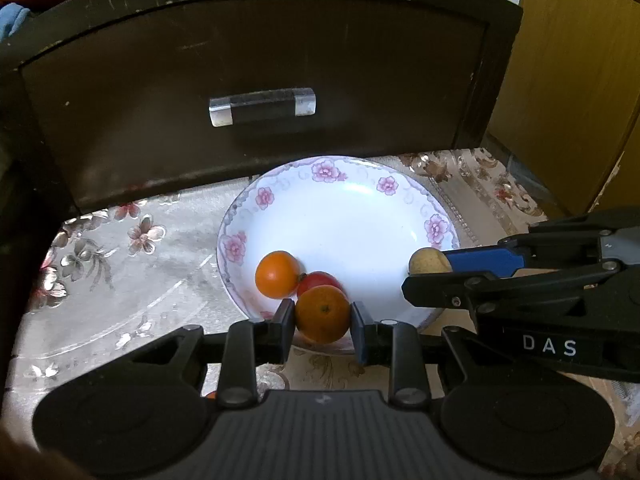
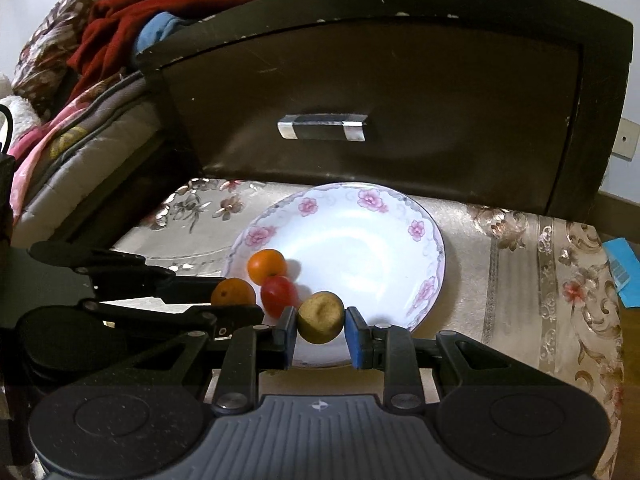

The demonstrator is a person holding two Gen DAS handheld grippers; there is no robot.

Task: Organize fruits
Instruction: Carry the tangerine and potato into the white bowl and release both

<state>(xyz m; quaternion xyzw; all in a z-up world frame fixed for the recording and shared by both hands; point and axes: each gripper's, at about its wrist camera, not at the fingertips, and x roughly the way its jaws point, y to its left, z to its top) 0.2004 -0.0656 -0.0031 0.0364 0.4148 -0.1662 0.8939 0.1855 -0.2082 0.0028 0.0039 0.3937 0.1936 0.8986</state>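
The left gripper (image 1: 322, 316) had its fingers clamped on an orange (image 1: 322, 313) over the near rim of the flowered plate (image 1: 360, 216). The right gripper (image 2: 320, 326) pinched a brownish fruit (image 2: 320, 317) likewise. Another orange (image 1: 277, 274) and a red fruit (image 1: 320, 280) lay on the plate. A dark drawer front (image 1: 256, 80) stood just behind it on the desk (image 1: 120, 280).

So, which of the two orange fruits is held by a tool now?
The nearer orange fruit, at the plate's front rim, sits between the fingers of the left tool. The other orange fruit lies free in the plate beside the red fruit.
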